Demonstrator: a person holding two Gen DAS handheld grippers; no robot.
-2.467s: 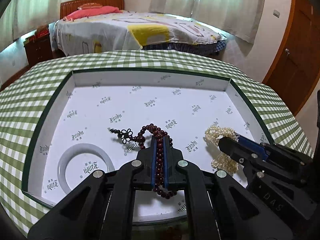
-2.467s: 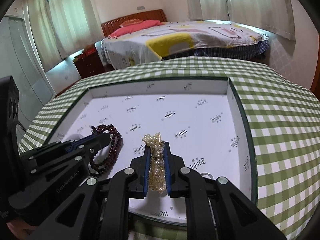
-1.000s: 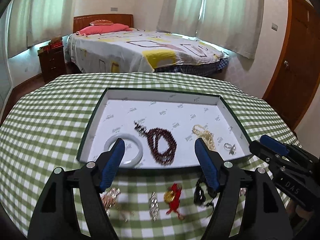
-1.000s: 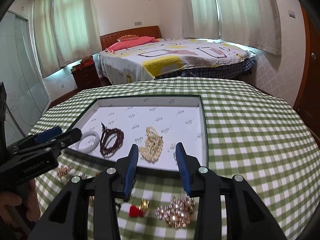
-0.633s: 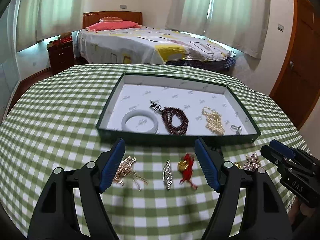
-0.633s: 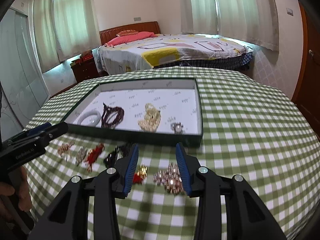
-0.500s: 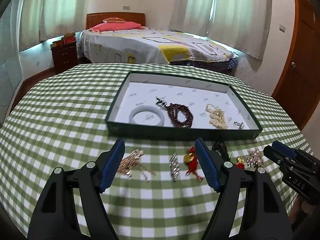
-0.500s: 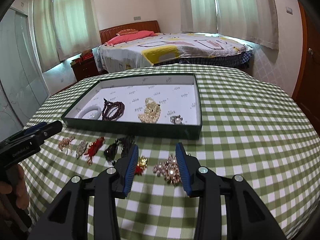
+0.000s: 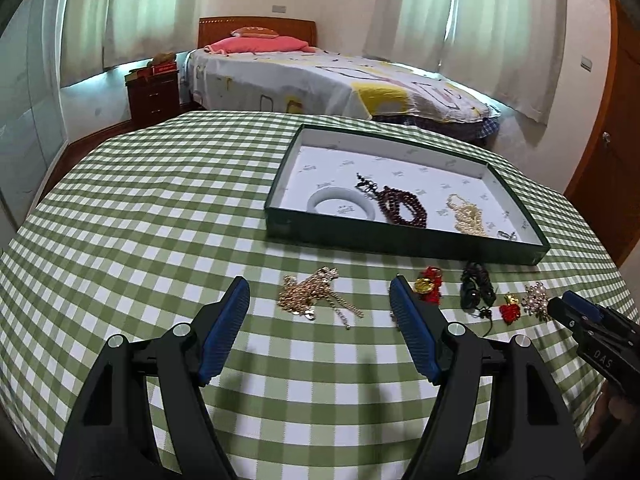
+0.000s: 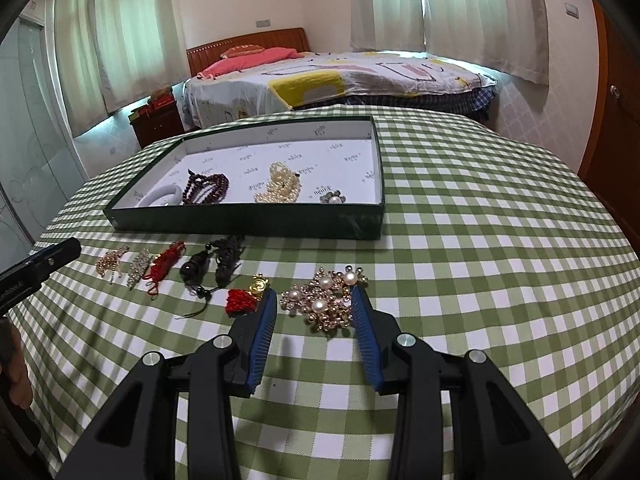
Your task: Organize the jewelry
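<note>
left wrist view: left claw [image 9: 319,294] spread wide and empty above the checkered counter [image 9: 160,220], gold chain [image 9: 310,294] lying between its fingers, green tray [image 9: 404,240] beyond holding white bangle [image 9: 342,204], dark red beads [image 9: 402,210] and pearl strand [image 9: 466,218]. right wrist view: right claw [image 10: 314,294] spread wide and empty, pearl brooch cluster [image 10: 324,296] on the counter between its fingers, red tassel charm [image 10: 242,300] just beside the left finger.

From my left wrist camera, my left gripper's right blue finger pad [image 9: 412,330] covers a small silvery piece lying beside the red tassel charm [image 9: 429,284]. In the dark green box [image 9: 404,240], the near wall hides part of the white bangle [image 9: 340,206], and the tiny ring [image 9: 507,235] there is too small to make out.
</note>
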